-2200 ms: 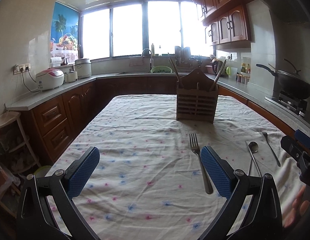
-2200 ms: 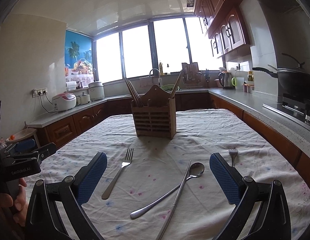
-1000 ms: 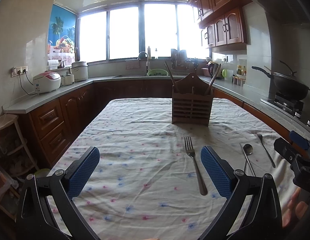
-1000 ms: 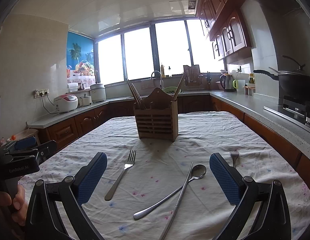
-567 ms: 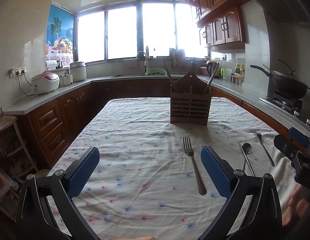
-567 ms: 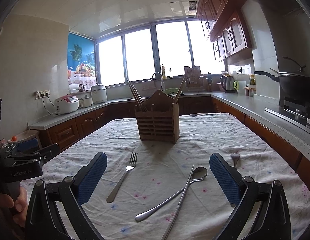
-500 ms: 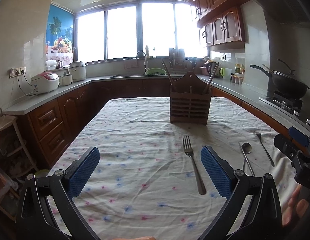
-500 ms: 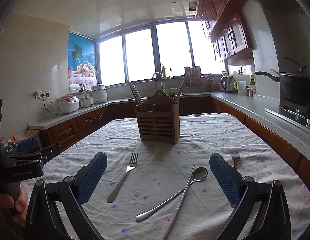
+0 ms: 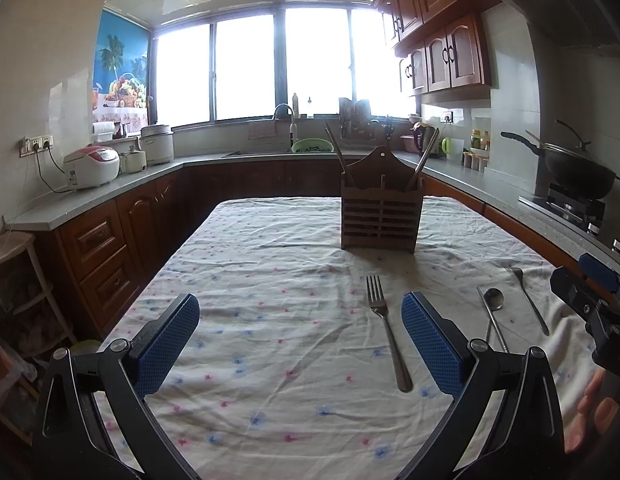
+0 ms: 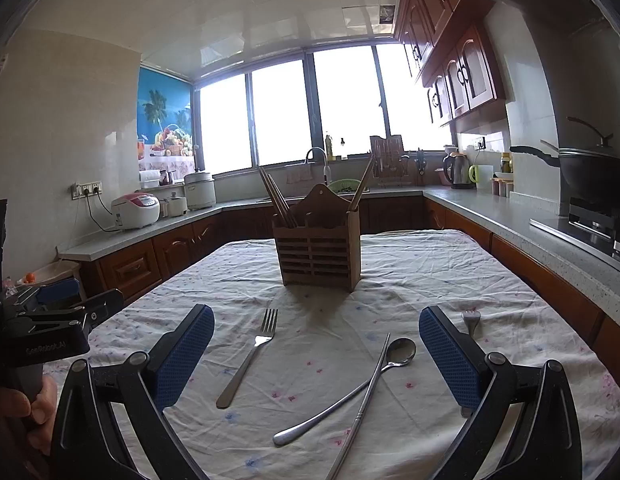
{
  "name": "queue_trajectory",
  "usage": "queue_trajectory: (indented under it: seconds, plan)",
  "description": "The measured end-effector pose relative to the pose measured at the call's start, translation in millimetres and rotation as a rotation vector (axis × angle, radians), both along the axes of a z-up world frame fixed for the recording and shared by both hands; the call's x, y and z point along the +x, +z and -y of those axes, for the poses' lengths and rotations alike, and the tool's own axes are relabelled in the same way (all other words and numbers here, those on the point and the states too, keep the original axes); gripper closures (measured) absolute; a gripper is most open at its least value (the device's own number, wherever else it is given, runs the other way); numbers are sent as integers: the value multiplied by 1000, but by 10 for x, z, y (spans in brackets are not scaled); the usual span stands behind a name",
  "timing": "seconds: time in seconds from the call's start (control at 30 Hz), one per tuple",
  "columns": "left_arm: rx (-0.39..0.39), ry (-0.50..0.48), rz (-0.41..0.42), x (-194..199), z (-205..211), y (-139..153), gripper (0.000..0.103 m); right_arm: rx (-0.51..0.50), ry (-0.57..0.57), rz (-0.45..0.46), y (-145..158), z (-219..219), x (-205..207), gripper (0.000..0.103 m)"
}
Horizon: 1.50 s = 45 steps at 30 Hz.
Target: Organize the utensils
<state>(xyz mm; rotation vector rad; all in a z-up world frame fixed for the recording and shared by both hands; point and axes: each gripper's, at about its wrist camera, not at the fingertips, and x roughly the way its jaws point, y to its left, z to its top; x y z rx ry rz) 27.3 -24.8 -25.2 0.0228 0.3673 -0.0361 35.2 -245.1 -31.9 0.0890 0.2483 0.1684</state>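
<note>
While both hand-held grippers hang over the near end of the worktop [image 10: 450, 264], their blue pads stand wide apart and hold nothing — the left hand-held gripper [image 9: 299, 342] and the right hand-held gripper [image 10: 316, 354] are each spread open. The landmark is the wooden cutlery caddy [image 10: 316, 250], upright toward the far end of the floral cloth, with chopsticks [image 10: 275, 196] leaning out of its slots. In front of it, loose on the cloth, lie a fork [image 10: 249, 354], a long-handled spoon [image 10: 350, 390] crossed by a slim metal rod [image 10: 368, 396] that may be a chopstick, and, off to the caddy's right, a second fork [image 10: 471, 320] partly hidden behind a pad. These four pieces lie flat outside the caddy, which probably means sorting remains — the open jaws suit a pick of whichever piece lies closest.
</note>
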Motion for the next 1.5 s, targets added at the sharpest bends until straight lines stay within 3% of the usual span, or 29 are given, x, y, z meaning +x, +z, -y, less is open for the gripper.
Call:
queue_trajectory:
  seconds: [1.5]
  plan:
    - [-20,-30,-8,112,33,48,0,4,15,15,97,-19,28,0]
